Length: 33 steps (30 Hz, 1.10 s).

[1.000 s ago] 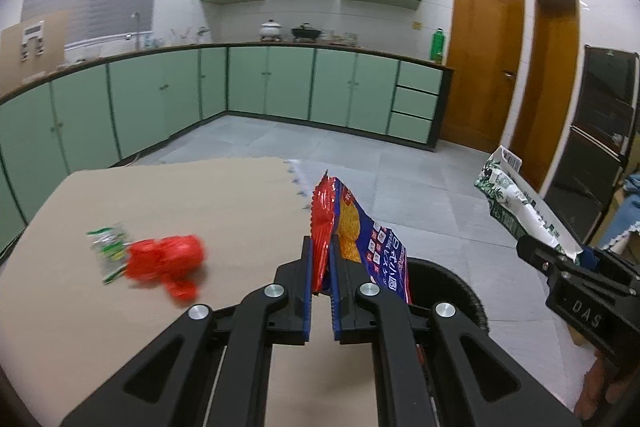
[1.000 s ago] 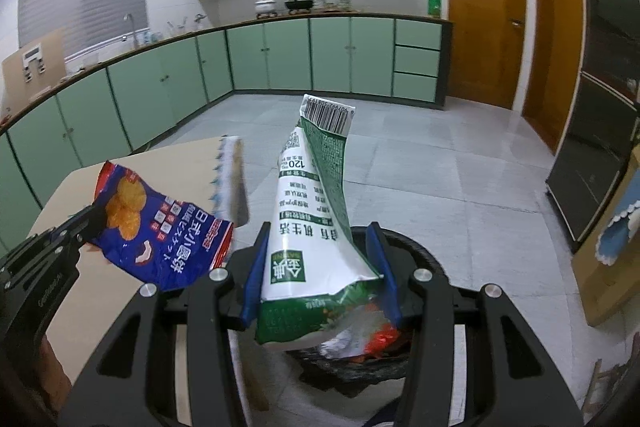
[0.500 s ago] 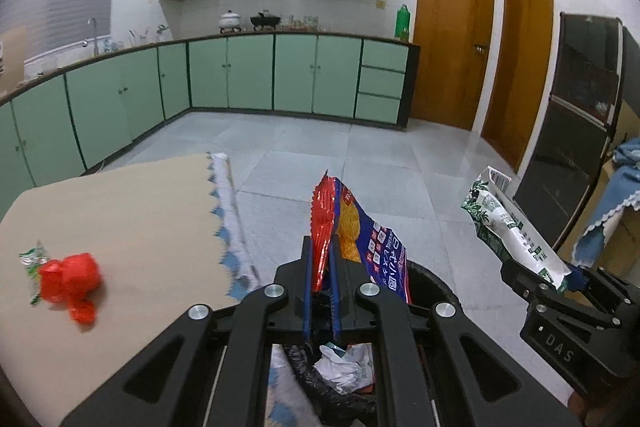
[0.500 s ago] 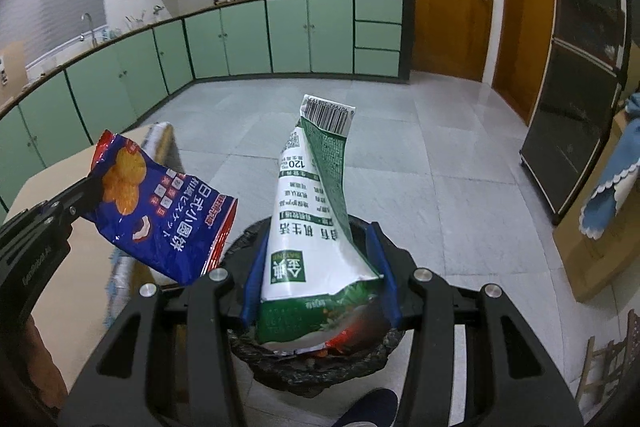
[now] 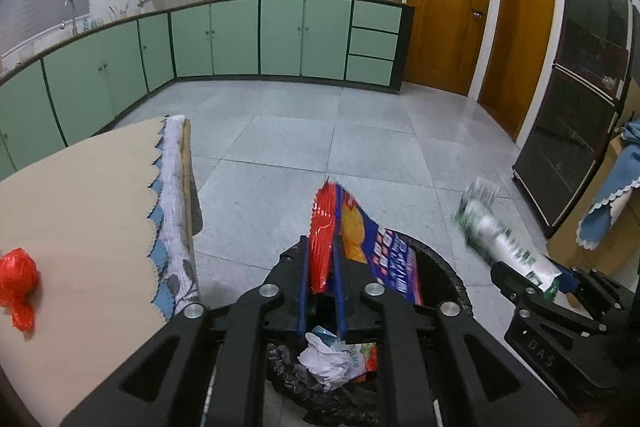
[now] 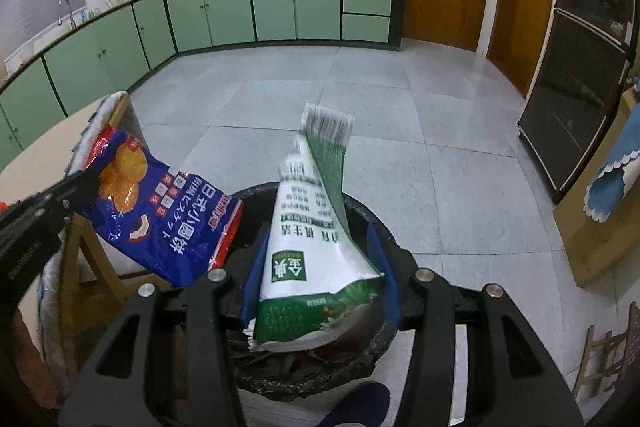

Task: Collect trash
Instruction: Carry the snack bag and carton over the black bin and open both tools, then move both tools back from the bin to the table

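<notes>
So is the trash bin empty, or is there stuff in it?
Not empty. The trash bin already has crumpled white paper and other wrappers lying on its black liner, seen in the left wrist view.

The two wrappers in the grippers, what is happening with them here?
A person is clearing snack trash. The left gripper is shut on a blue and red snack bag, and the right gripper holds a green and white packet. Both hang over the black-lined trash bin, which already has crumpled trash inside. Neither wrapper is dropped yet. A red crumpled wrapper lies on the table, not collected.
</notes>
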Tool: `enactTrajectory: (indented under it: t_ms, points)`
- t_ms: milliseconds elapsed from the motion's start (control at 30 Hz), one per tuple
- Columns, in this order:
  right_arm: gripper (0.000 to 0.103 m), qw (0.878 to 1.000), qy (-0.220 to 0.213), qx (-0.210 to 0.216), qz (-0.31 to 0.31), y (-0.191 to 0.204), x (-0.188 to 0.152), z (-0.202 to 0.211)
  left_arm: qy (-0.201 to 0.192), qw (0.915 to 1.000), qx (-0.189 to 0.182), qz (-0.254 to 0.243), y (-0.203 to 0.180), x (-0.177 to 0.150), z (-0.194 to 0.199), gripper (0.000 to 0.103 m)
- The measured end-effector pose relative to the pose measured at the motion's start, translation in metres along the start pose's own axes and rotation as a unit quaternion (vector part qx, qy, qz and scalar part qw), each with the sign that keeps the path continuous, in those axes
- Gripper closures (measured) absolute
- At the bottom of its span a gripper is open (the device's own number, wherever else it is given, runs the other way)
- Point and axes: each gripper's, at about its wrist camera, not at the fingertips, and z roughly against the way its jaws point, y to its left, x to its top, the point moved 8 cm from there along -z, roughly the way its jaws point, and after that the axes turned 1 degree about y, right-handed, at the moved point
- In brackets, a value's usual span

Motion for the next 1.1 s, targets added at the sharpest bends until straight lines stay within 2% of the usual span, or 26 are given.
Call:
enactTrajectory:
  t_ms: [33, 200, 267, 433, 533, 767, 967, 1100]
  points:
    - [0.045, 1.000, -0.001, -0.002, 0.002, 0.000, 0.000, 0.000, 0.000, 1.0000, -0.002, -0.001, 0.000, 0.001, 0.000, 0.090]
    - [0.042, 1.000, -0.010, -0.010, 0.004, 0.000, 0.002, 0.005, -0.005, 1.0000, -0.002, 0.001, 0.003, 0.001, 0.004, 0.072]
    - [0.038, 1.000, -0.014, -0.014, 0.002, -0.006, 0.005, 0.007, -0.014, 0.9999, 0.000, 0.005, 0.005, 0.003, 0.010, 0.052]
    - [0.031, 1.000, -0.026, -0.017, -0.003, -0.011, 0.011, 0.022, -0.030, 0.9994, -0.009, 0.016, 0.009, 0.010, 0.027, 0.050]
    - [0.026, 0.999, -0.038, -0.017, -0.002, -0.009, 0.015, 0.033, -0.047, 0.9984, -0.013, 0.028, 0.016, 0.019, 0.043, 0.046]
    - [0.015, 0.997, -0.074, -0.006, -0.004, 0.004, 0.029, 0.066, -0.087, 0.9946, -0.001, 0.057, 0.052, 0.033, 0.085, 0.039]
    - [0.013, 0.995, -0.098, 0.024, 0.007, 0.041, 0.036, 0.090, -0.114, 0.9900, 0.051, 0.066, 0.105, 0.023, 0.124, 0.035]
    - [0.013, 0.992, -0.105, 0.061, 0.021, 0.082, 0.037, 0.100, -0.119, 0.9840, 0.105, 0.081, 0.158, 0.002, 0.151, 0.035]
